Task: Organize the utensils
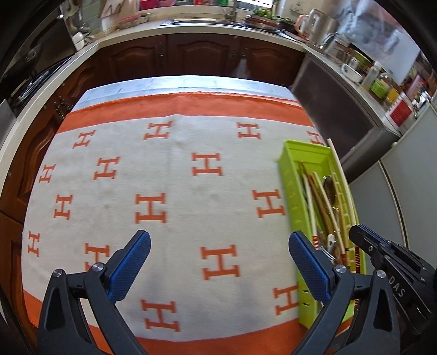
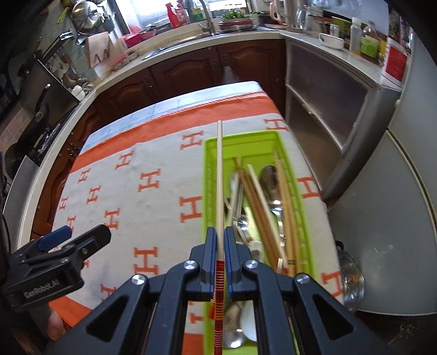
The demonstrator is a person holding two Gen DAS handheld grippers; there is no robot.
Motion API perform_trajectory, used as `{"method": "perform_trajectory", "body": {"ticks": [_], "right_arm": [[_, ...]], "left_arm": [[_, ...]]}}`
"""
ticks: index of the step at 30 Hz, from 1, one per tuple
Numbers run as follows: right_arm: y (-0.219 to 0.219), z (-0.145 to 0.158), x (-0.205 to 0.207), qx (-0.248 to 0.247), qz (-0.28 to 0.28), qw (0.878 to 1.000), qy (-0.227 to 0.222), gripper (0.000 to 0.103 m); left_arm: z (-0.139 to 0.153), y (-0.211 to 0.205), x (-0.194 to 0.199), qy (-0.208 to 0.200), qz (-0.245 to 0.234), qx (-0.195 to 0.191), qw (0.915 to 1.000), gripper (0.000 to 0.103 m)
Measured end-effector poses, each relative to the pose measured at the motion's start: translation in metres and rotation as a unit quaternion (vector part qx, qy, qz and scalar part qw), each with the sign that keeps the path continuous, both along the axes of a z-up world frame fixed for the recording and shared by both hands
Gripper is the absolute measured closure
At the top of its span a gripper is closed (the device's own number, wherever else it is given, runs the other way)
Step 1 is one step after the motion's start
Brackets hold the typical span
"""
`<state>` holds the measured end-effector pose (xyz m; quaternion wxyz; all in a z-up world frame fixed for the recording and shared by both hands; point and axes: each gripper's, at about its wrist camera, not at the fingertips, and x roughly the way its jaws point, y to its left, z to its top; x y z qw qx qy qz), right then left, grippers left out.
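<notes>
Beside the green tray [image 2: 210, 174], right claw [image 2: 220, 240] grips a chopstick [image 2: 219, 174].

Both views are brightly and evenly lit, daylight entering from the window [image 2: 164, 16] behind the sink, with only soft, faint shadows on the cloth [image 1: 177, 191]. Strong fisheye distortion bends the counter [image 1: 191, 30] and cabinets into curves, and black vignetting fills the corners. The tray [image 1: 293, 196] shows motion blur along its edge; glare whitens the fridge [image 2: 396, 218] and far countertop.
</notes>
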<state>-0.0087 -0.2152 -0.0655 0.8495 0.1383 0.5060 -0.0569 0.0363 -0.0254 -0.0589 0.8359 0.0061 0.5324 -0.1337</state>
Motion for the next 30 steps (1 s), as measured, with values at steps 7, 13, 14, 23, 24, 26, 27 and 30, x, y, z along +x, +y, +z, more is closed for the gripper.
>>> {"method": "perform_trajectory", "body": {"ticks": [7,13,14,23,24,26,27,30], "right_arm": [[-0.022,-0.011,-0.007,0.005,0.018,0.999,0.041,0.096],[-0.029,-0.012,-0.013,0.018,0.011,0.999,0.044,0.088],[-0.03,-0.012,-0.015,0.023,0.01,0.999,0.042,0.088],[-0.028,-0.003,-0.022,0.041,0.013,0.999,0.024,0.088],[-0.027,-0.002,-0.022,0.044,0.014,0.999,0.023,0.088],[-0.024,0.001,-0.022,0.047,0.017,0.999,0.02,0.088],[-0.023,0.002,-0.022,0.047,0.019,0.999,0.018,0.088],[-0.018,0.008,-0.022,0.049,0.025,0.998,0.014,0.088]], "left_arm": [[0.002,-0.025,-0.016,-0.005,-0.013,0.004,0.9999,0.002],[-0.002,-0.03,-0.024,0.005,-0.008,0.006,0.9999,0.002],[-0.002,-0.03,-0.026,0.005,-0.007,0.007,0.9999,0.002],[0.001,-0.024,-0.034,0.005,0.0,0.011,0.9999,0.002],[0.002,-0.023,-0.035,0.005,0.0,0.011,0.9999,0.002],[0.003,-0.019,-0.036,0.004,0.002,0.012,0.9999,0.002],[0.005,-0.018,-0.036,0.004,0.002,0.013,0.9999,0.002],[0.01,-0.012,-0.037,0.003,0.007,0.015,0.9999,0.002]]}}
